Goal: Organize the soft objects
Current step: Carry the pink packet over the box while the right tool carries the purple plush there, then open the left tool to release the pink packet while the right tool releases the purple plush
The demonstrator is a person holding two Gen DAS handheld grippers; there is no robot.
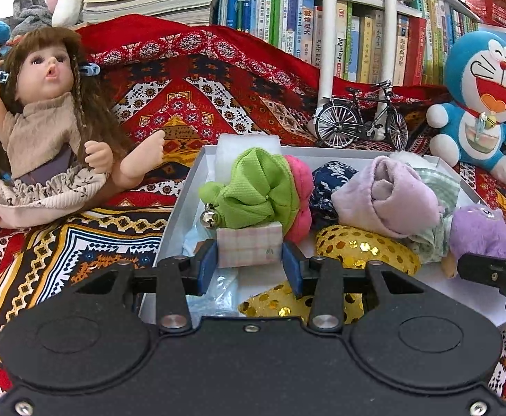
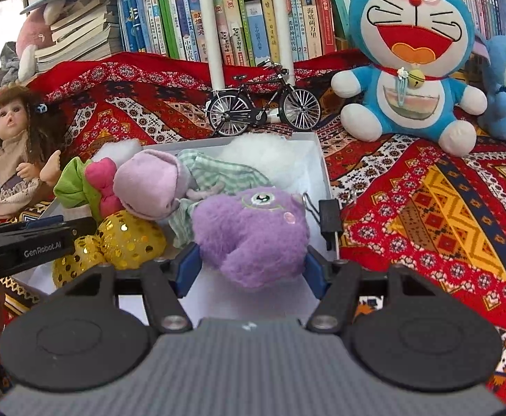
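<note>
We have most soft things piled in the white box [image 1: 190, 187]; our left gripper [image 1: 249, 260] fingers clamp a pink checked block [image 1: 249, 246], the right gripper [image 2: 253, 267] fingers a purple plush [image 2: 253, 235], both over the box, not yet released

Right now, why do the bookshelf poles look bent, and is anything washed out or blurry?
Left wrist view: the fisheye lens bows the white poles and books near the edges; the top corners are blown out by daylight. Right wrist view: same bulging, with a glaring window at upper left; the purple plush toy stays sharp, with no motion blur.
</note>
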